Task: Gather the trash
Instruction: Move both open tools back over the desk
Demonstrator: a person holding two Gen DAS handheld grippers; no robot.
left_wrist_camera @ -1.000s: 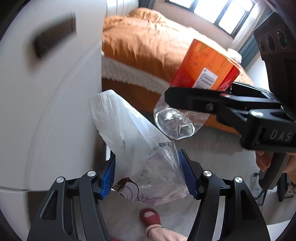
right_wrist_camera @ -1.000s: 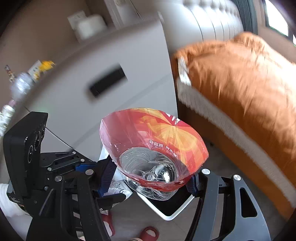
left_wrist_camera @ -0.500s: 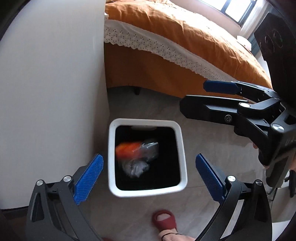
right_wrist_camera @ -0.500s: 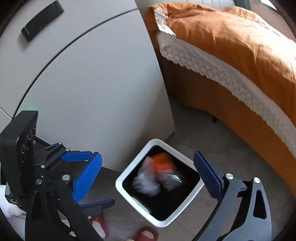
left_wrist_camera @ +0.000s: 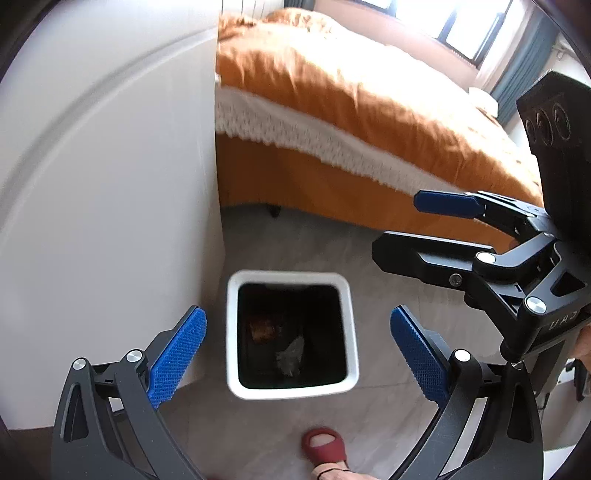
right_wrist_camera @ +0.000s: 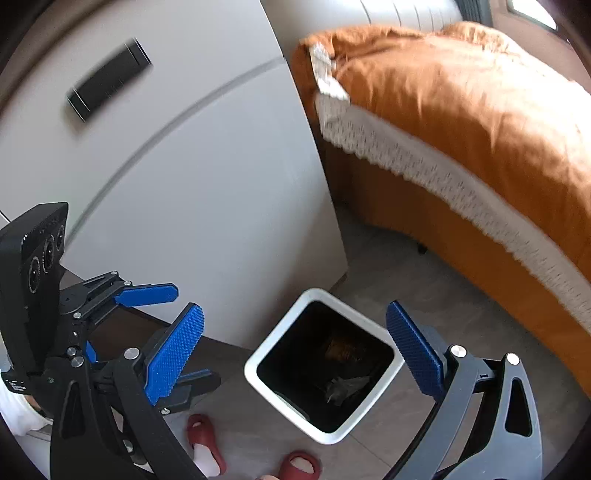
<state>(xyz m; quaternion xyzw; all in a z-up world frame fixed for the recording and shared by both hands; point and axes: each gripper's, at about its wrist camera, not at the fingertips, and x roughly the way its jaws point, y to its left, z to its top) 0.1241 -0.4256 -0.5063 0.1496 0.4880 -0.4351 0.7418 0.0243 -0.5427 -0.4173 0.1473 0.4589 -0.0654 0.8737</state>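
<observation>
now trash [left_wrist_camera: 284, 345] inside bin [left_wrist_camera: 291, 387]

no legible text, lettering on right hand-held gripper [left_wrist_camera: 417, 236] unreadable

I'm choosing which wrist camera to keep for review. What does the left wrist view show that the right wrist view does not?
Only the left wrist view shows the windows and curtain beyond the bed. Only the right wrist view shows the dark cabinet handle and a second red slipper. Both show the white bin with trash at its bottom, the orange bed, the white cabinet, and the left gripper and right gripper, both open and empty.
</observation>
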